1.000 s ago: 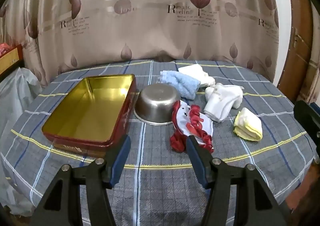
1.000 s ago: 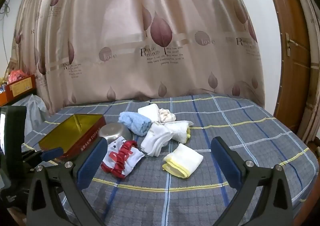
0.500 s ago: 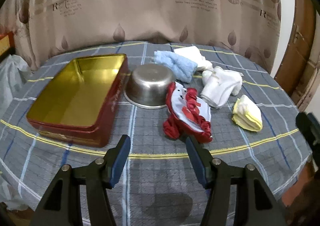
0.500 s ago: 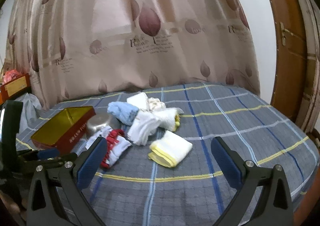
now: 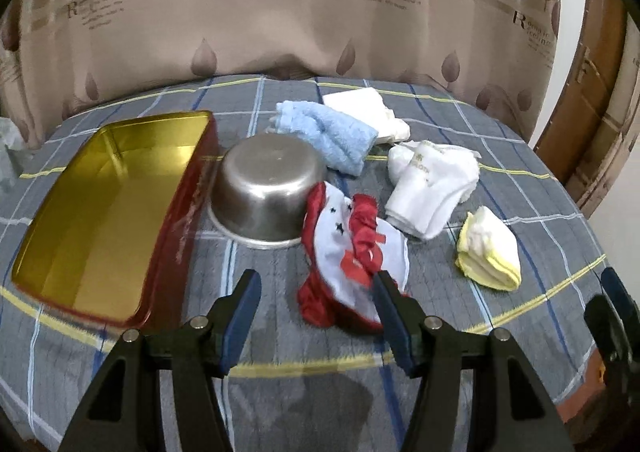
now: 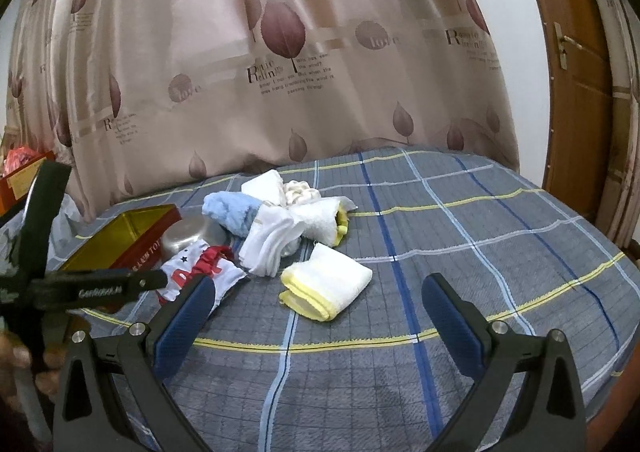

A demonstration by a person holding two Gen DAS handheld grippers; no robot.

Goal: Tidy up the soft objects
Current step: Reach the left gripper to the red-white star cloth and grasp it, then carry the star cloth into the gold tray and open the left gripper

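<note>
Plaid tablecloth (image 5: 280,392) | red-white cloth (image 5: 352,252) just beyond spread left fingers (image 5: 244,304) | right fingers (image 6: 444,308) spread, empty

Tins: one, a red tin (image 5: 116,207) with a gold inside
Bowls: one metal bowl (image 5: 266,187), upside down
Blue towels: one (image 5: 330,135)
White cloths: two, a folded one (image 5: 366,107) and a bundle (image 5: 432,183)
Yellow-edged cloths: one (image 5: 488,250)
Red-and-white garments: one (image 5: 352,252)

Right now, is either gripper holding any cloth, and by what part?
Nothing is held. The left gripper and right gripper are both open, above the tablecloth.
</note>
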